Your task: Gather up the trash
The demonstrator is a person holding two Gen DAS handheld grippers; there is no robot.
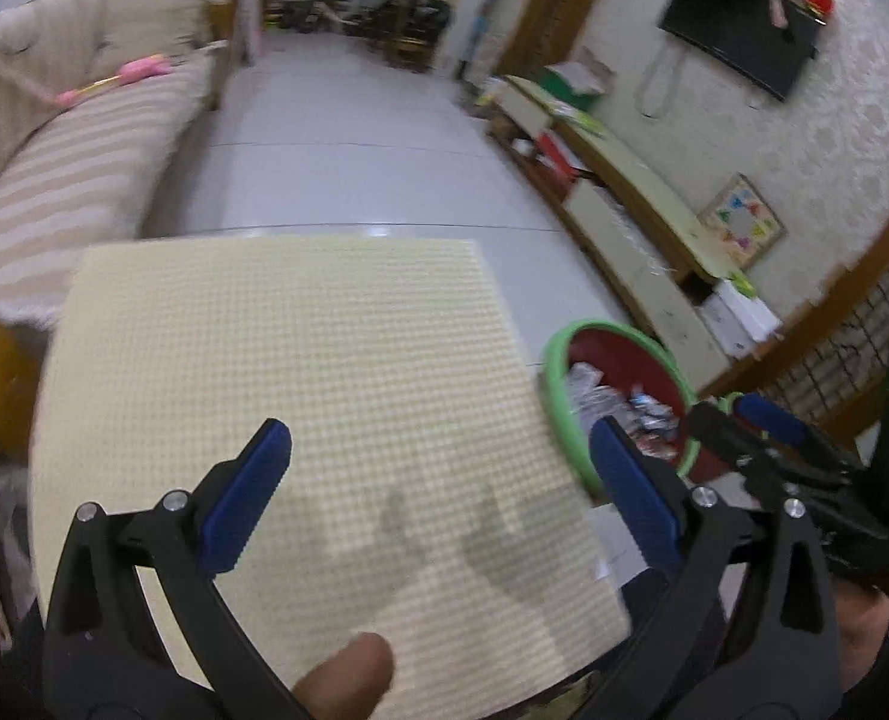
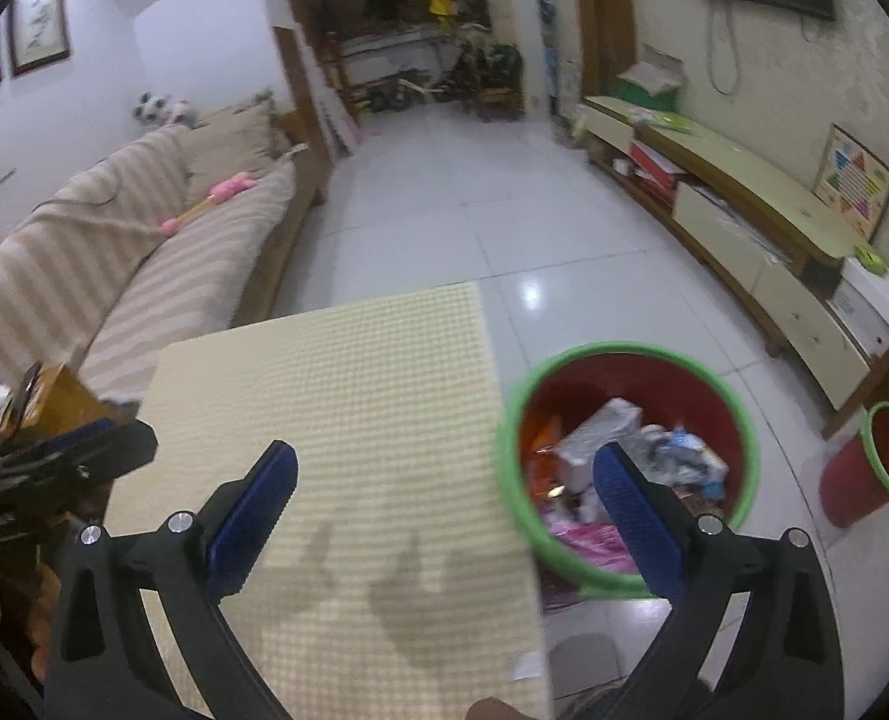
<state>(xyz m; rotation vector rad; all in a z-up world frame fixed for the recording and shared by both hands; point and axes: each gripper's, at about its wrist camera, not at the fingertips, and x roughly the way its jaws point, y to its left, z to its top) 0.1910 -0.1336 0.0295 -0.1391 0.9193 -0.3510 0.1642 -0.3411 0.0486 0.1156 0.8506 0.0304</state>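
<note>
Both grippers hang over the cream table (image 2: 336, 396), each with its jaws wide apart and nothing between them: the left gripper (image 1: 438, 498) above the near right part of the top, the right gripper (image 2: 444, 510) straddling the right edge. Off that edge, on the floor (image 2: 444, 210), stands the red bin (image 2: 624, 462), green-rimmed, upright, mouth up, with trash (image 2: 618, 444) heaped inside. A smaller bin (image 2: 864, 468) lies tilted further right. A striped sofa (image 2: 144, 252) runs along the left, a low cabinet (image 2: 762, 240) along the right wall.
</note>
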